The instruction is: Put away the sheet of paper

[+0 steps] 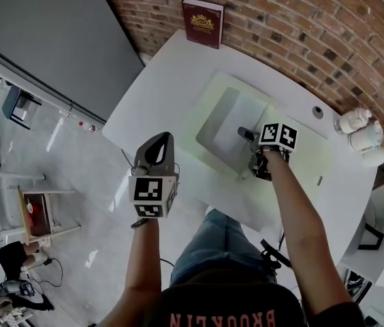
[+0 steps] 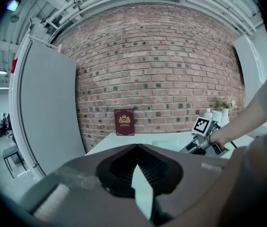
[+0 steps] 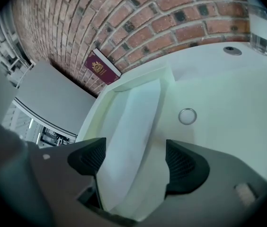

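Observation:
A white sheet of paper (image 1: pixel 229 125) lies in an open pale green folder (image 1: pixel 299 157) on the white table (image 1: pixel 168 80). My right gripper (image 1: pixel 250 148) is at the sheet's near edge. In the right gripper view the sheet (image 3: pixel 133 126) runs between the two jaws of that gripper (image 3: pixel 136 162); they stand wide apart and neither pad presses on it. The folder (image 3: pixel 140 79) stretches away beneath it. My left gripper (image 1: pixel 163 142) hangs off the table's near-left side, over the floor. Its jaws meet at the tips (image 2: pixel 136 146) and I see nothing held.
A dark red book (image 1: pixel 203 22) leans upright against the brick wall at the table's far end. A round cable grommet (image 1: pixel 318 112) sits right of the folder. White vessels (image 1: pixel 362 131) stand at the table's right end. The table's left edge drops to the floor.

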A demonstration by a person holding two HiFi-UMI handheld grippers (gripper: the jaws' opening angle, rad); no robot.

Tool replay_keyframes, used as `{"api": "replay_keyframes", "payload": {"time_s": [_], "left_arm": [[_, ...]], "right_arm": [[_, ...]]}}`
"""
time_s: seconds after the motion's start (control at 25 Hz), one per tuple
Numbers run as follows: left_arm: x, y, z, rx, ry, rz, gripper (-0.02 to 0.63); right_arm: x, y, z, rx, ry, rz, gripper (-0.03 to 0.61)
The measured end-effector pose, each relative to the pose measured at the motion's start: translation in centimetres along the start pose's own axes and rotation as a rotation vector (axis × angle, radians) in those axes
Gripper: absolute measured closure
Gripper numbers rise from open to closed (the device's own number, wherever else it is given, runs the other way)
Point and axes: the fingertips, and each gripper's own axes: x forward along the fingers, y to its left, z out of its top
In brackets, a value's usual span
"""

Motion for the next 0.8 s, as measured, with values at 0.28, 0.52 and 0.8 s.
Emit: {"api": "replay_keyframes", "payload": {"time_s": [0.28,0.52,0.8], "left_arm": [[-0.4,-1.5,-0.2,0.02,-0.032,-0.038,0.62],[-1.6,-3.0,0.3,0.009,-0.051,-0.056,0.62],[-3.3,-4.8,1.3,0.012,-0.091,-0.057,0.62]], "right_arm": [[-2.8,-1.7,-0.5,-0.001,-0.035,-0.001,0.184],[-5.6,-1.6,-0.9,-0.035,-0.041,0.048,0.184],[-10.1,-0.3,-1.6,-0.099,-0.112,0.118,0.575]]}}
